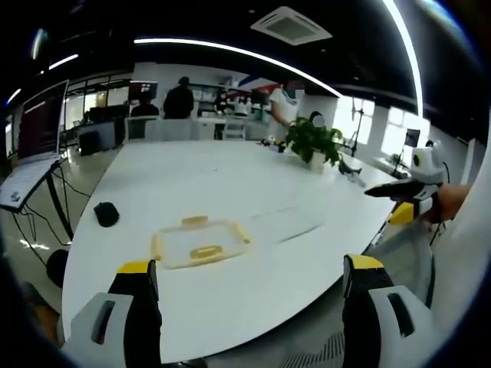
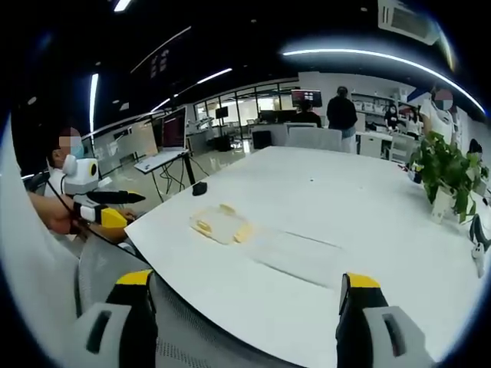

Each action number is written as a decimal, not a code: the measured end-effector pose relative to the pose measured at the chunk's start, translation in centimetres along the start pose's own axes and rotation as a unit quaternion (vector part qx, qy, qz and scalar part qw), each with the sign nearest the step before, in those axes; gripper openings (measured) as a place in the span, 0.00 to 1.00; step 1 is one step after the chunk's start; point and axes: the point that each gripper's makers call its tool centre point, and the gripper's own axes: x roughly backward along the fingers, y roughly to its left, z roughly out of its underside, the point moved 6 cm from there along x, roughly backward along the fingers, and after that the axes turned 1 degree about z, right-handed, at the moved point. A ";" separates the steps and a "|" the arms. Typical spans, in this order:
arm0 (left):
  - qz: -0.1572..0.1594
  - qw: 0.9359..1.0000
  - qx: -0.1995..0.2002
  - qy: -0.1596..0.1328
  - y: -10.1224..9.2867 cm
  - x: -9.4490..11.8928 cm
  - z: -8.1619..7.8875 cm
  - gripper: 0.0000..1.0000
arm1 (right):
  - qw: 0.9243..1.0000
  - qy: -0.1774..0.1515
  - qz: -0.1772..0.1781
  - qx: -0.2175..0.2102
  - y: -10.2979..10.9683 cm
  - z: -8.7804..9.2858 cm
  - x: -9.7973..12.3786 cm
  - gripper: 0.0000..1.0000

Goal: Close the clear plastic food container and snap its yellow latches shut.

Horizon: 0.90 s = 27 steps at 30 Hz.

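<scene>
Both the left gripper and the right gripper hang wide open and empty, back from the table, so each should approach the container lying ahead of its jaws squarely before pressing the yellow latches.

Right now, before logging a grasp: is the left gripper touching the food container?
Apart. In the left gripper view, bare white table lies between the open left gripper and the food container.
</scene>
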 end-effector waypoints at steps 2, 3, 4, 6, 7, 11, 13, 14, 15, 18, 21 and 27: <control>0.000 1.000 0.000 0.001 0.0 0.0 0.0 0.98 | 1.000 0.000 0.000 0.000 0.0 0.1 0.0 0.99; 0.000 1.000 0.001 0.000 0.0 0.0 0.0 0.98 | 1.000 0.000 0.000 0.000 0.0 0.1 0.0 0.99; 0.000 1.000 0.001 0.000 0.0 0.0 0.0 0.98 | 1.000 0.000 0.000 0.000 0.0 0.1 0.1 0.99; 0.001 1.000 0.000 -0.002 -0.1 0.0 -0.1 0.98 | 1.000 -0.001 0.001 0.000 0.0 0.0 0.1 0.99; 0.001 1.000 0.000 -0.001 -0.1 0.0 -0.1 0.98 | 1.000 -0.001 0.001 0.000 0.0 0.0 0.1 0.99; 0.002 1.000 0.002 -0.001 -0.1 0.0 -0.1 0.98 | 1.000 0.000 0.000 0.000 0.0 0.1 0.1 0.99; 0.002 1.000 0.002 -0.003 -0.1 0.0 -0.1 0.98 | 1.000 0.000 0.000 0.000 0.0 0.1 0.2 0.99; 0.002 1.000 0.003 -0.003 -0.1 0.0 -0.1 0.98 | 1.000 0.001 0.000 0.000 0.0 0.1 0.1 0.99; 0.002 1.000 0.003 -0.003 -0.1 0.0 -0.1 0.98 | 1.000 0.001 0.000 0.001 -0.1 0.1 0.2 0.99; 0.001 1.000 0.004 -0.004 -0.1 0.0 -0.1 0.98 | 1.000 0.002 0.001 0.004 -0.1 -0.1 0.2 0.99; 0.001 1.000 0.005 -0.005 0.0 0.1 -0.1 0.98 | 1.000 0.001 0.002 0.004 -0.2 -0.2 0.3 0.99; 0.003 1.000 0.006 -0.003 0.0 0.0 0.0 0.98 | 1.000 0.000 0.000 0.004 -0.2 -0.3 0.3 0.99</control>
